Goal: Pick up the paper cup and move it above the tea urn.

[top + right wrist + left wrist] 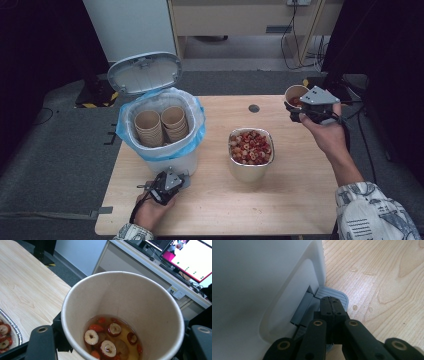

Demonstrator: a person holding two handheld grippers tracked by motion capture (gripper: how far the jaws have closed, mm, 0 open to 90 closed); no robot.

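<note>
A: What is the biggest thing here?

B: The wooden table (pixel 295 200). On its left part stands a white pedal bin (pixel 162 132), upright, its long axis vertical, its mouth facing up. Its grey lid (pixel 145 73) is tipped back and open toward the far side, and a blue liner bag (pixel 197 131) folds over the rim. Inside are 2 stacks of paper cups (pixel 161 125), mouths up, side by side.

A: And beside it?

B: A foil tray (pixel 251 150) just right of the bin, near the table's middle, heaped with red and white sliced fruit.

A: Where is the right gripper?

B: The right gripper (pixel 300 106) hangs over the far right corner of the table, well apart from the bin. Its jaws pinch 1 paper cup (pixel 122 312) at the sides. The cup is roughly upright, mouth up. In the right gripper view it holds yellowish liquid with red slices (pixel 110 338) at the bottom.

A: The left one?

B: The left gripper (pixel 332 301) is low at the bin's front foot, at the near left of the table. Its jaws are pressed together, with nothing between them, tips resting on the grey ribbed pedal (pixel 337 293) that juts from the bin's base toward the person. A few droplets (pixel 355 307) lie on the wood beside the pedal.
</note>
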